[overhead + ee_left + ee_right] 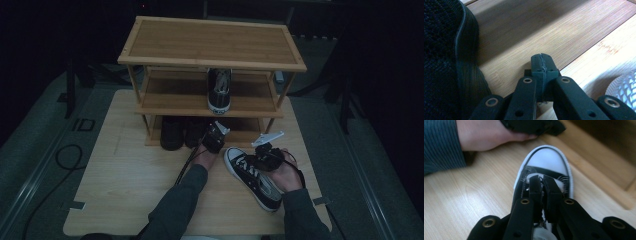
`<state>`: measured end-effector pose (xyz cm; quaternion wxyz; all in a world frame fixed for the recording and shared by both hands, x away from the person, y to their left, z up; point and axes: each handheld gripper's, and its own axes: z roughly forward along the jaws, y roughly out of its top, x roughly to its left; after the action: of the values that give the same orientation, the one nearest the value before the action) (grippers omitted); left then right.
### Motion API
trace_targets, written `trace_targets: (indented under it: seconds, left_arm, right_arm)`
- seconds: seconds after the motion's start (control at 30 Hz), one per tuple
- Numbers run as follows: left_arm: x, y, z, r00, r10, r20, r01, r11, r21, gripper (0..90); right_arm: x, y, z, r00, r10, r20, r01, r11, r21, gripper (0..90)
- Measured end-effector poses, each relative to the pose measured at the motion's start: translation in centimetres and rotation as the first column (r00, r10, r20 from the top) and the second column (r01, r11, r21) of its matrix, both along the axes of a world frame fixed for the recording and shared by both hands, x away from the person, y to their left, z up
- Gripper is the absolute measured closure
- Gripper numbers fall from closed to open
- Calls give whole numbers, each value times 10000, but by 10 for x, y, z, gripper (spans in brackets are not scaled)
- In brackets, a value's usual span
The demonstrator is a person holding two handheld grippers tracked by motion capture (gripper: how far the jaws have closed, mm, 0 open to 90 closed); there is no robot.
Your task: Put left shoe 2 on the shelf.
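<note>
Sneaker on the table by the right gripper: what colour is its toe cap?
White, on a black canvas sneaker with white laces; the right gripper view shows it best.

Dim, murky high view, brighter gripper views, soft blur close up

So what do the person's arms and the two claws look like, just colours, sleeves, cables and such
Both forearms wear dark grey-green ribbed long sleeves. Each hand carries a black claw. The left claw has flat black link arms with brass-ringed rivet holes and dark blocky pads. The right claw is built the same and bears a pale grey three-cornered plate on top. A thin black cable trails from the left claw.
</note>
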<state>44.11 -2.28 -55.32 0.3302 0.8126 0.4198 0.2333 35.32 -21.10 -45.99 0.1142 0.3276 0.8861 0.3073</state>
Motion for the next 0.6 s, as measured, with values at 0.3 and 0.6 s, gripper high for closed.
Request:
trace_targets:
  seconds: [0.3, 0.6]
  left_arm:
    - [0, 0, 0, 10000, -20, 10, 20, 10000, 7, 900]
    - [0, 0, 0, 10000, -28, 12, 28, 10000, 20, 900]
  right_arm:
    - [-10, -18, 13, 9980, -387, 494, 376, 9990, 230, 785]
    - [-19, -32, 15, 9953, -635, 735, 626, 9979, 144, 767]
